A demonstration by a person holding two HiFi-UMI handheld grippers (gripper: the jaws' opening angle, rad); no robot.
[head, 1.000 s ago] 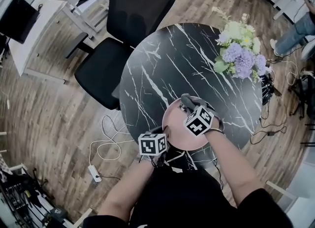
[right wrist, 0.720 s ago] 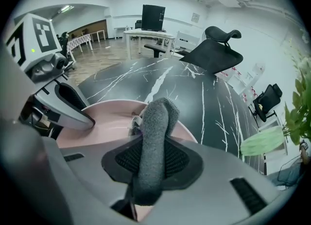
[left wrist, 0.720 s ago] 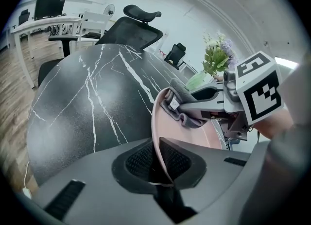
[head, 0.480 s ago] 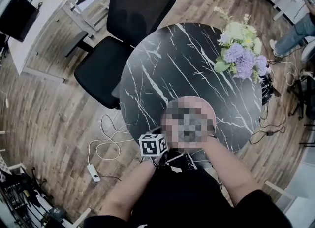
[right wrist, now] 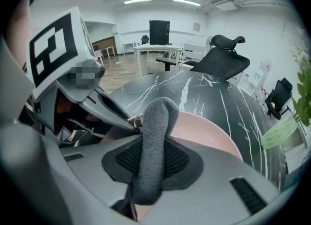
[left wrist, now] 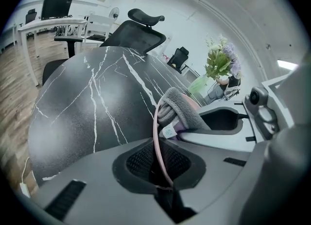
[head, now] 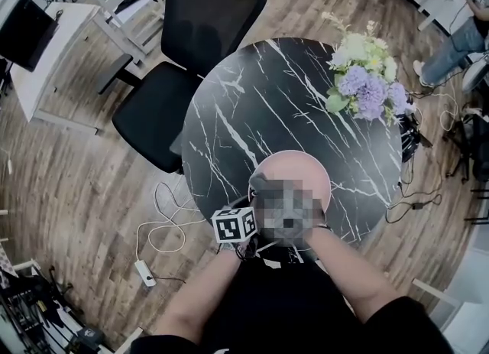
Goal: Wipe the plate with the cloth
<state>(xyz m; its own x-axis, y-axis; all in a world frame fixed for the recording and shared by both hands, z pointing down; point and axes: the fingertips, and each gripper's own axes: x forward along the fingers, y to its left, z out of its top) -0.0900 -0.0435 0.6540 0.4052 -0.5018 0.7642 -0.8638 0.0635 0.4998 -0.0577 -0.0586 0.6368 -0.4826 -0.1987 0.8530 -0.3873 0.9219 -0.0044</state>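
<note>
A pink plate (head: 302,173) lies at the near edge of the round black marble table (head: 252,100). My left gripper (left wrist: 161,158) has the plate's thin rim (left wrist: 156,131) between its pads and its jaws are closing on it; its marker cube (head: 234,225) shows in the head view. My right gripper (right wrist: 153,160) is shut on a folded grey cloth (right wrist: 154,127), which rests on the plate (right wrist: 206,131) close to the left gripper. The head view shows the cloth (head: 260,185) at the plate's near-left part; a mosaic patch covers the right gripper there.
A bouquet of purple and white flowers (head: 361,81) stands at the table's far right. A black office chair (head: 195,35) sits behind the table, a white desk (head: 53,47) further left. Cables and a power strip (head: 145,271) lie on the wooden floor. A person's legs (head: 466,35) are at the far right.
My right gripper has dragged the cloth across the plate from its far side toward the near-left rim, next to the left gripper. The left gripper has stayed on the rim.
</note>
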